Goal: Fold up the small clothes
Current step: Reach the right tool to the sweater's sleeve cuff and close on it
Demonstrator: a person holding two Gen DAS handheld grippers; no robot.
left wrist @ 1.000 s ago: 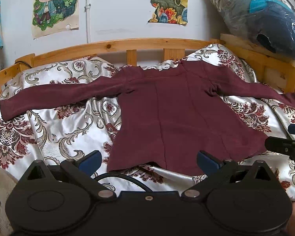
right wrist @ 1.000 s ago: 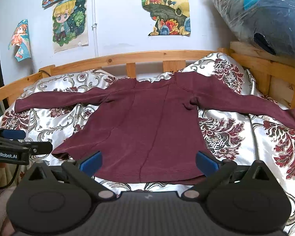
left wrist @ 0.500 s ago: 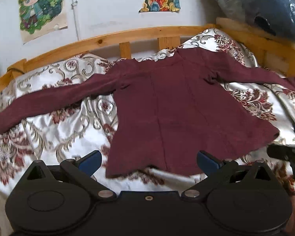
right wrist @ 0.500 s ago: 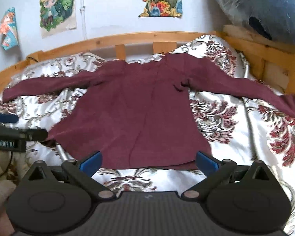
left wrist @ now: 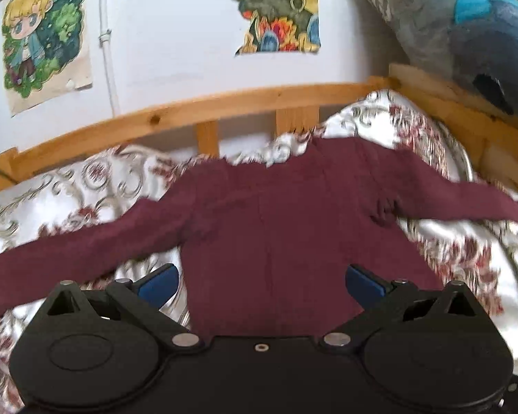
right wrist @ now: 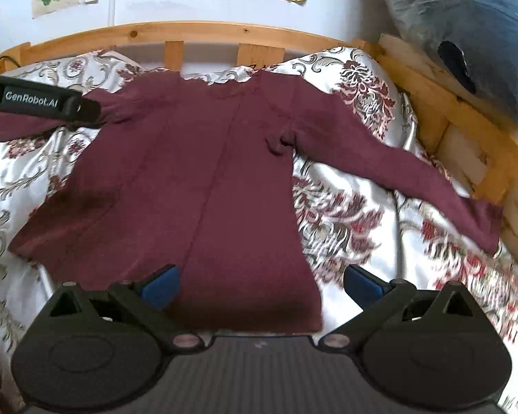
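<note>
A maroon long-sleeved top (left wrist: 286, 234) lies flat on the bed, neck toward the headboard and both sleeves spread out; it also shows in the right wrist view (right wrist: 203, 179). My left gripper (left wrist: 261, 281) is open and empty, hovering over the top's body, near its left sleeve. It also shows at the left of the right wrist view (right wrist: 51, 103), above the left shoulder. My right gripper (right wrist: 260, 284) is open and empty above the hem at the top's lower right. The right sleeve (right wrist: 414, 179) stretches toward the bed's side rail.
A white satin bedspread with a red floral print (right wrist: 355, 214) covers the bed. A wooden headboard rail (left wrist: 224, 107) runs along the back and a wooden side rail (right wrist: 466, 127) on the right. A bagged bundle (left wrist: 473, 34) sits above the right rail. Posters hang on the wall.
Both grippers have moved forward over the top, toward the headboard. The left one has gone from the hem up toward the left shoulder. Both stayed open; the top has not moved.
</note>
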